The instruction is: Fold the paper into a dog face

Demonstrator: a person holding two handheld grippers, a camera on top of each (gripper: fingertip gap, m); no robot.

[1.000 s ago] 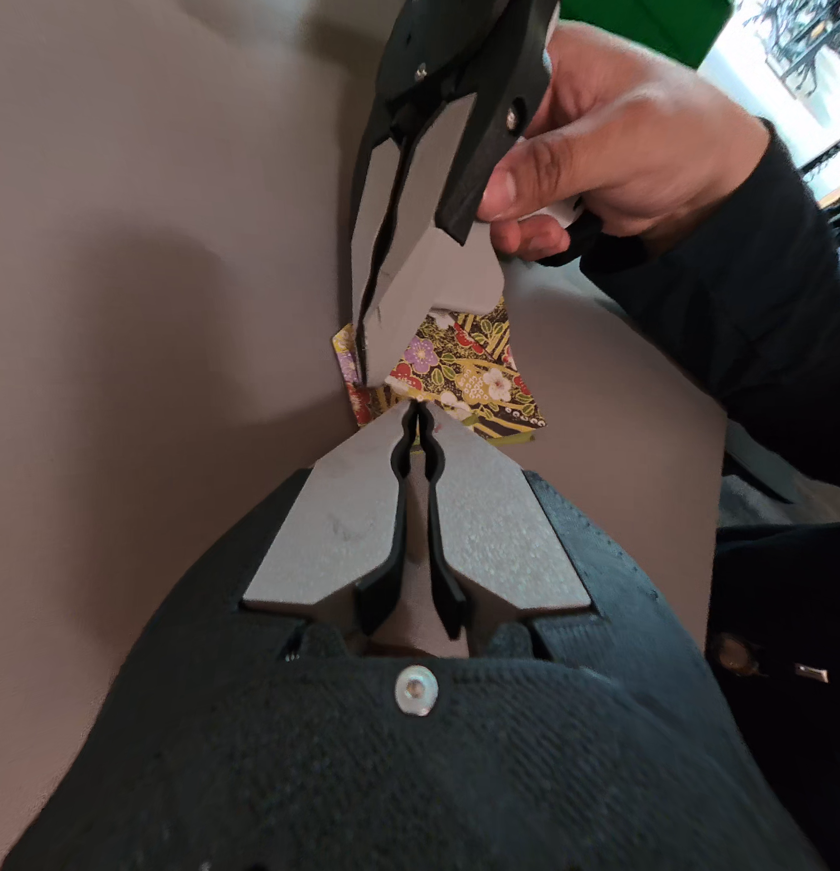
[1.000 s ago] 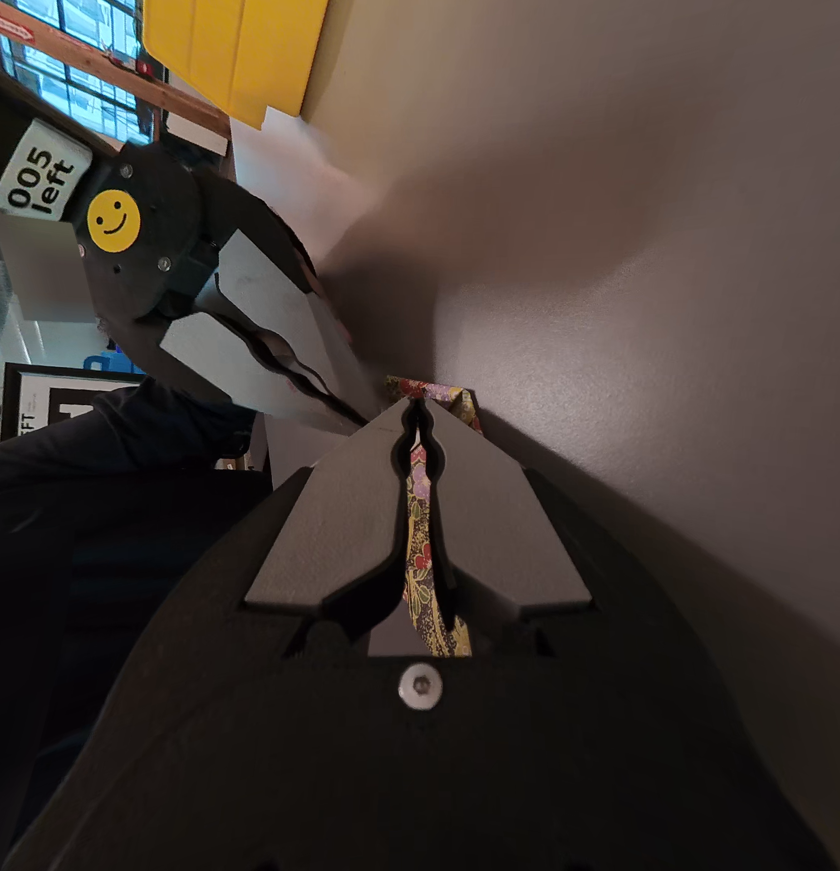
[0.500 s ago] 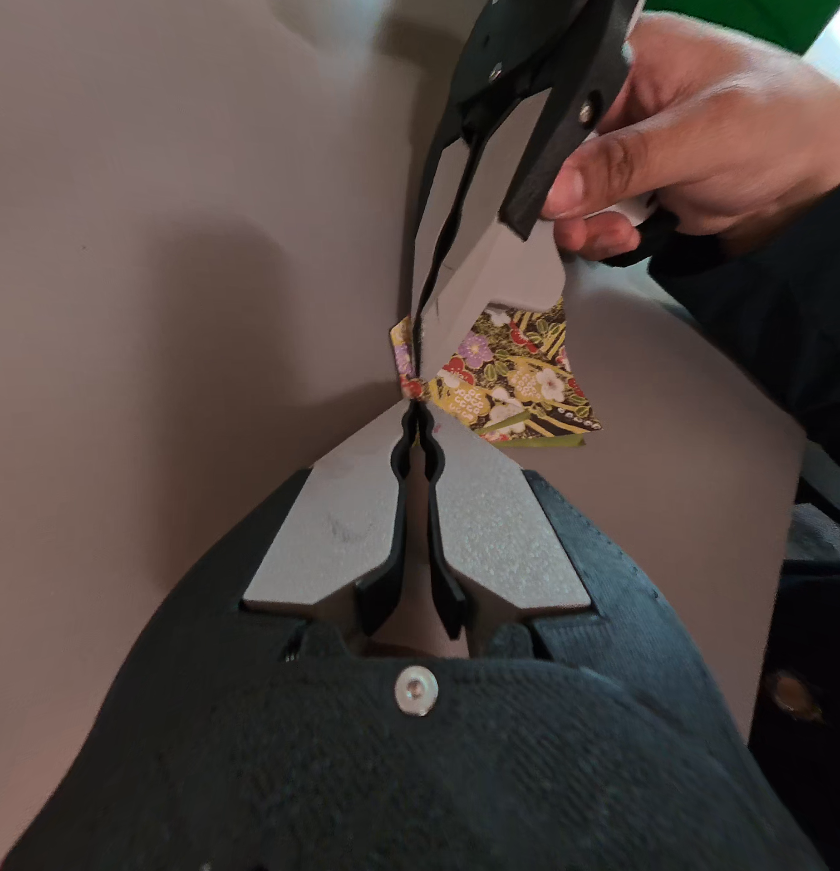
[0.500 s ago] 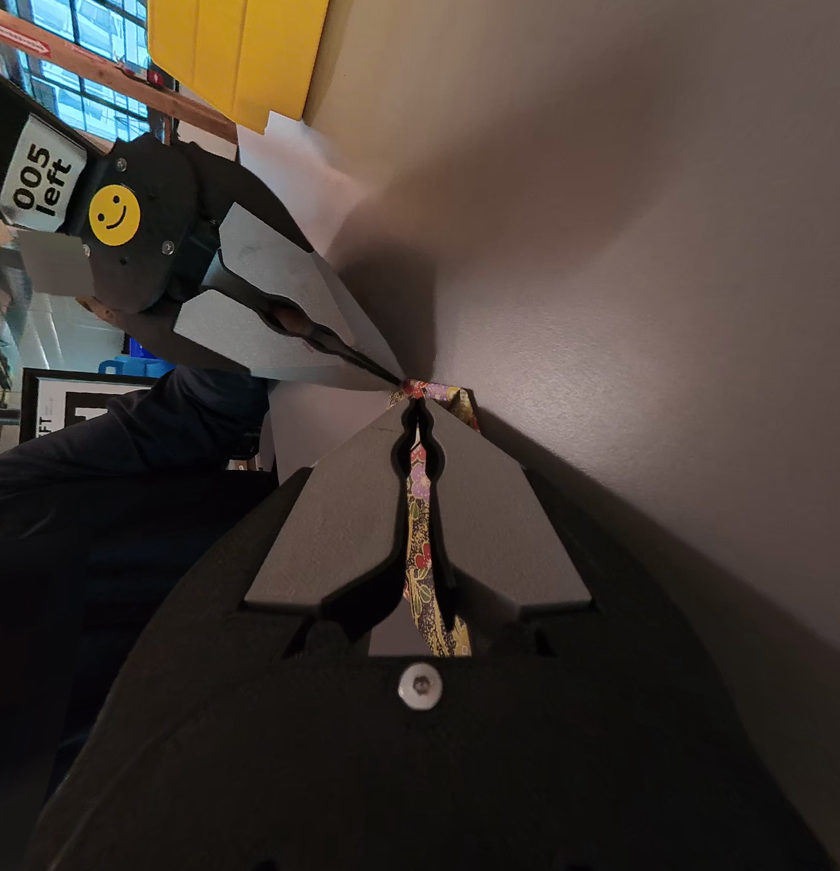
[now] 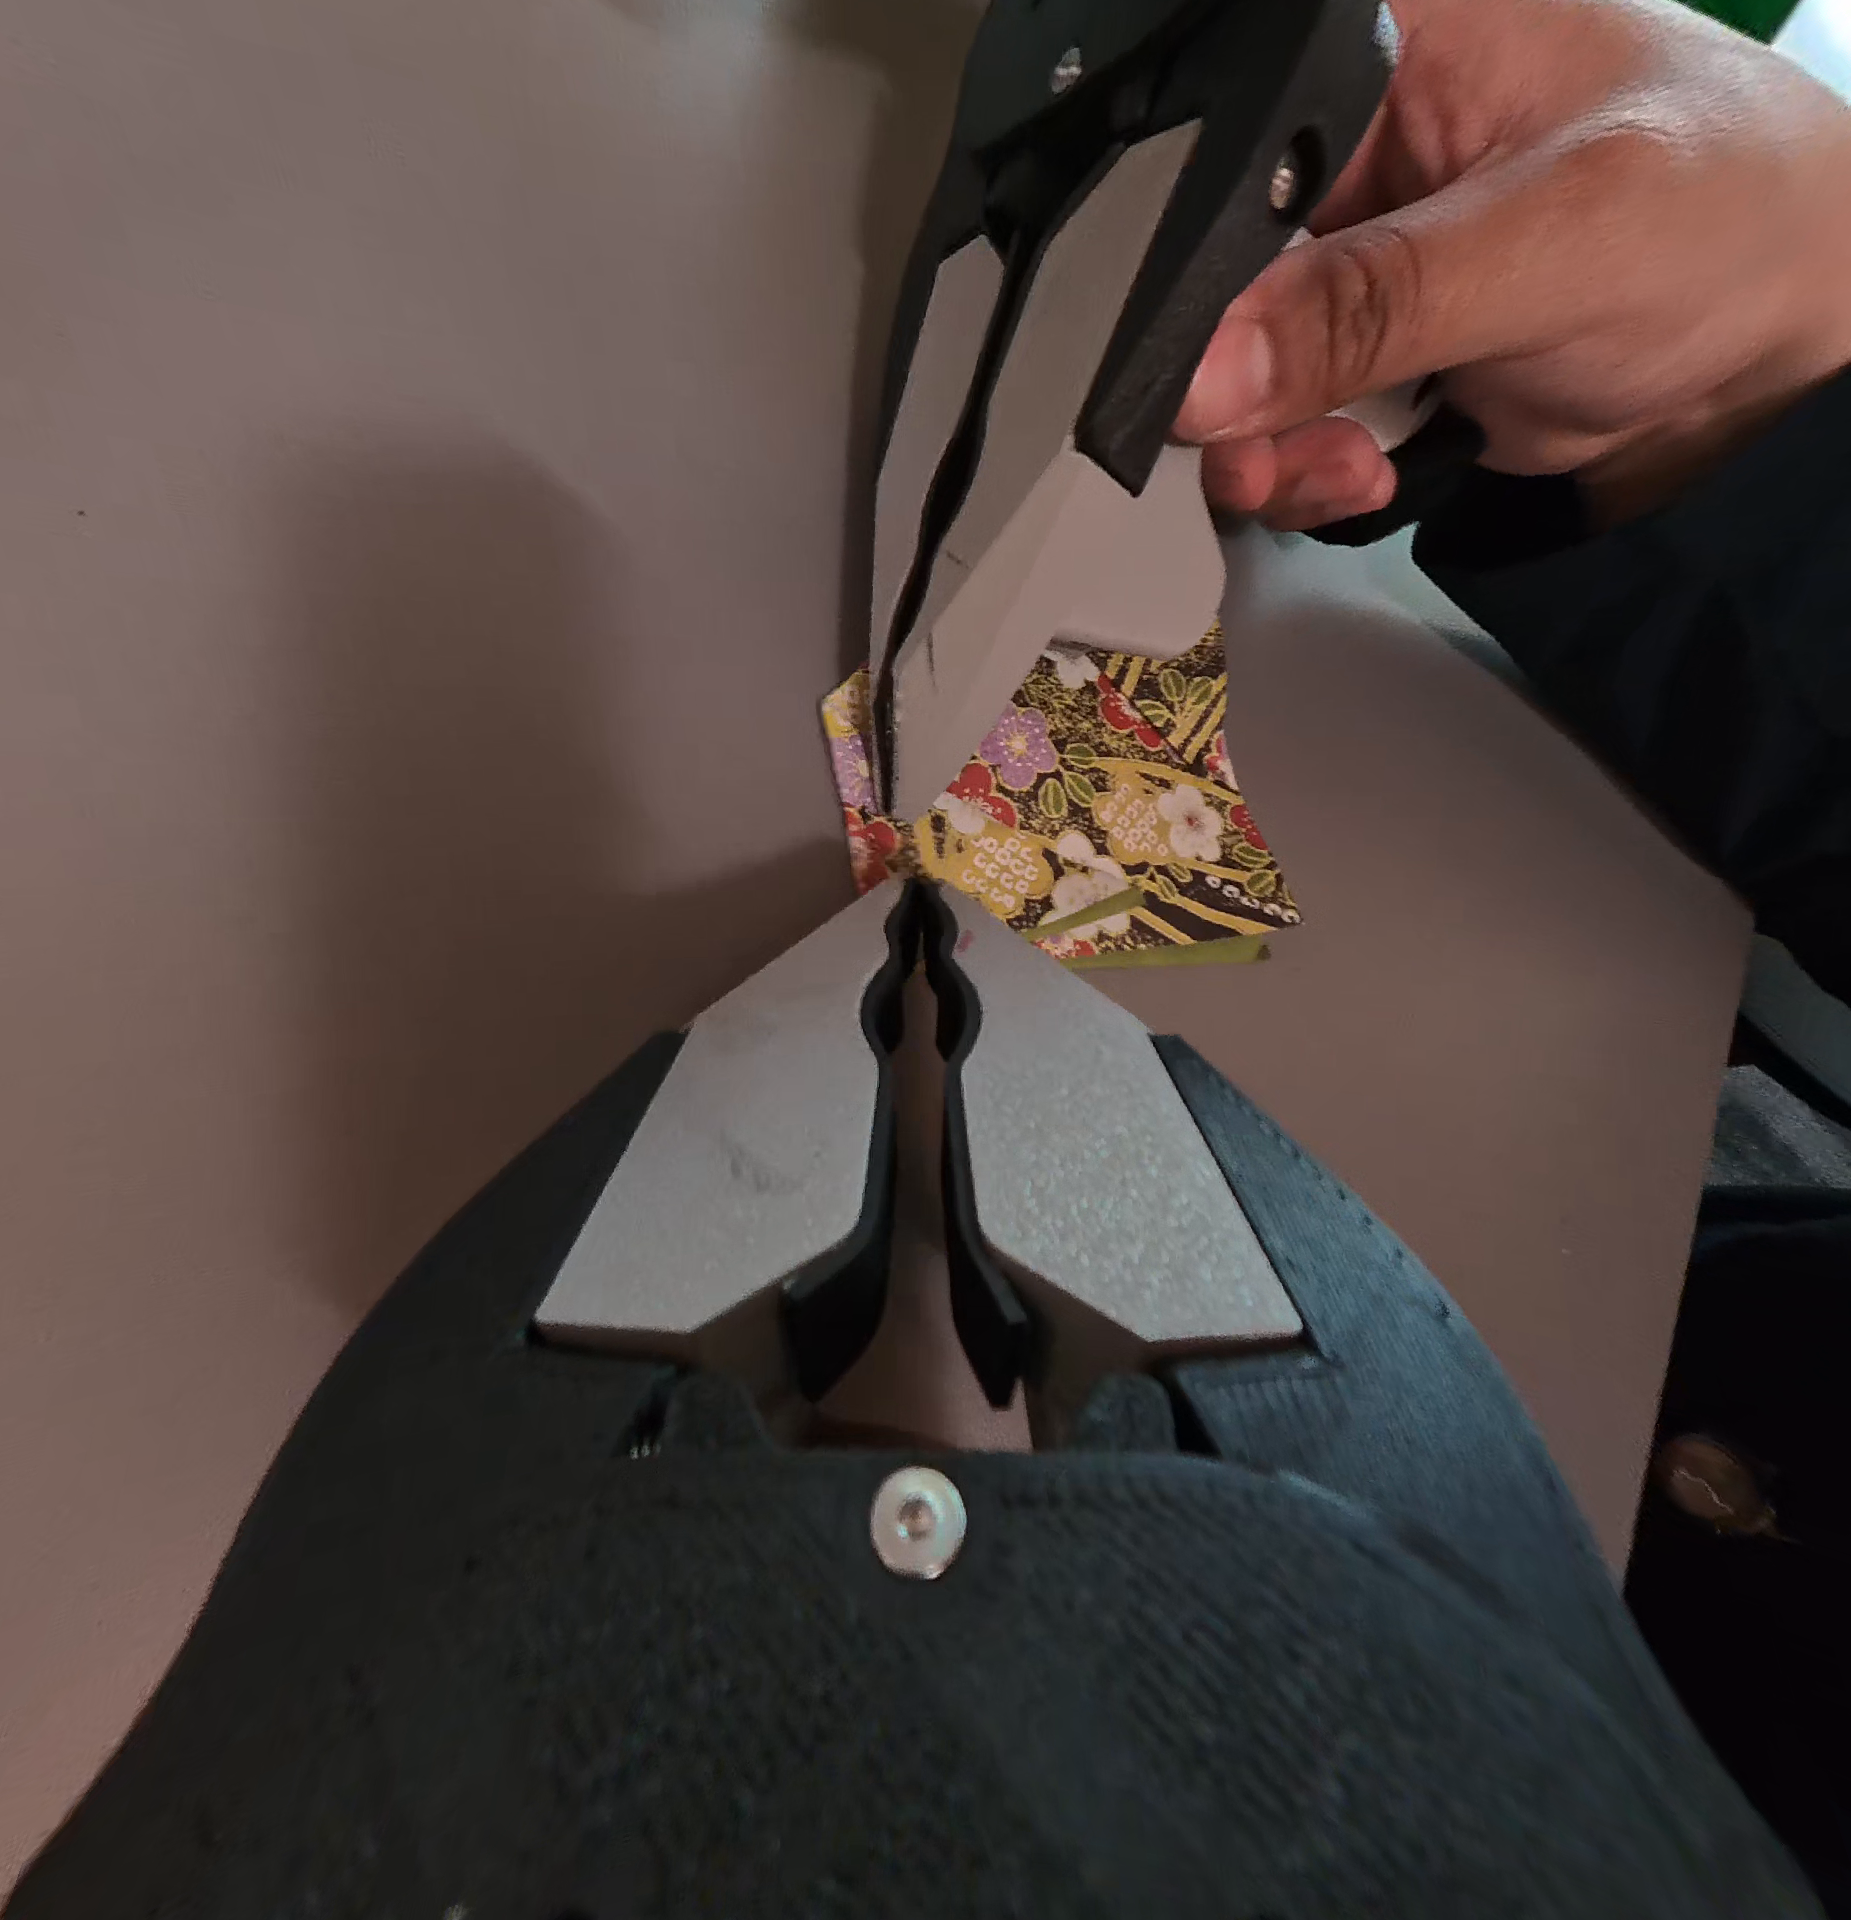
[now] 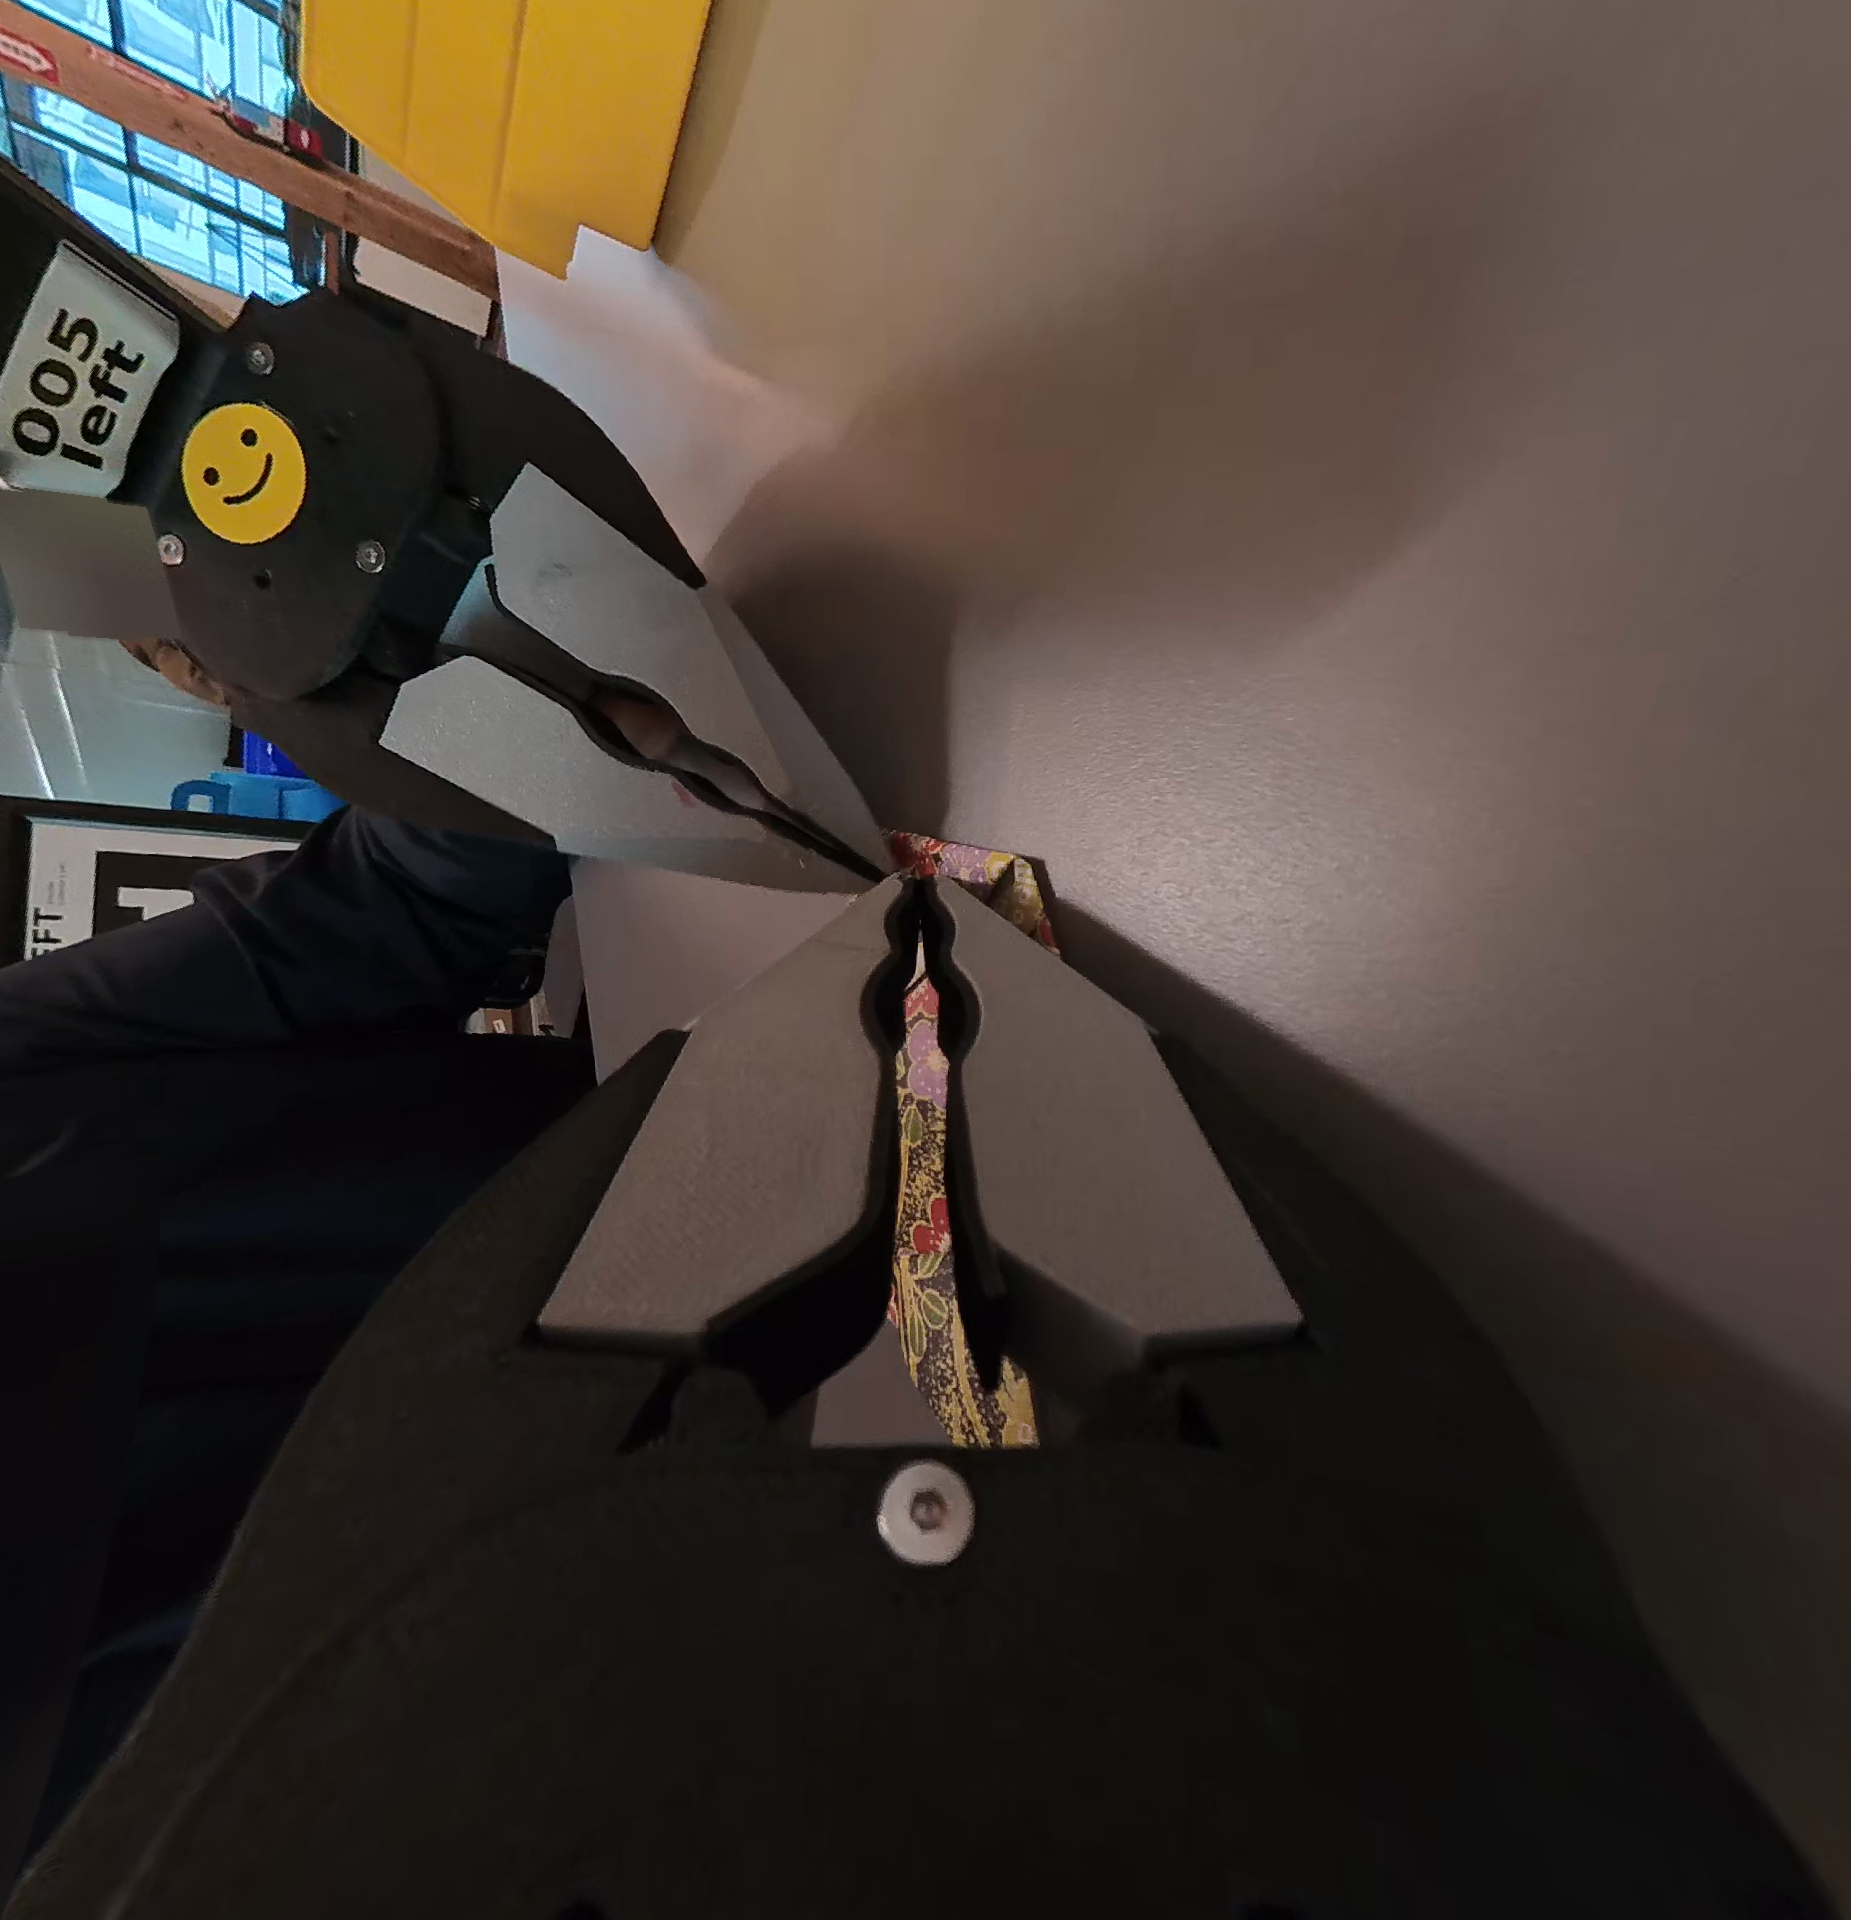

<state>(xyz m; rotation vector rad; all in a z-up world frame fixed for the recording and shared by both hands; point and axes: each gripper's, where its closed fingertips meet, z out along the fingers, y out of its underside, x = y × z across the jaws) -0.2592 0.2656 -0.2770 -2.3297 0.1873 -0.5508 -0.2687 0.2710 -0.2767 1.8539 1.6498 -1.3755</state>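
Note:
The floral-patterned folded paper [image 5: 1087, 821] is held on edge over the grey-brown table [image 5: 381, 623]. My right gripper [image 5: 885, 790] comes down from the top of the left wrist view and is shut on the paper, with a hand [image 5: 1523, 260] holding it. In the right wrist view the paper [image 6: 926, 1143] runs between the shut fingers of the right gripper [image 6: 916, 888]. My left gripper [image 5: 916, 894] is shut, its tips touching the paper's lower corner. I cannot tell if it pinches that corner. It also shows in the right wrist view [image 6: 879, 868].
A yellow bin [image 6: 505, 104] stands at the table's far end, with windows and a framed sign behind. The table's edge runs down the right of the left wrist view, with a dark sleeve [image 5: 1679, 727] beyond it. The grippers are tip to tip, or close to it.
The right gripper and paper have shifted up and to the right in the left wrist view. The left gripper's tips have closed in on the paper's corner, beside the right tips.

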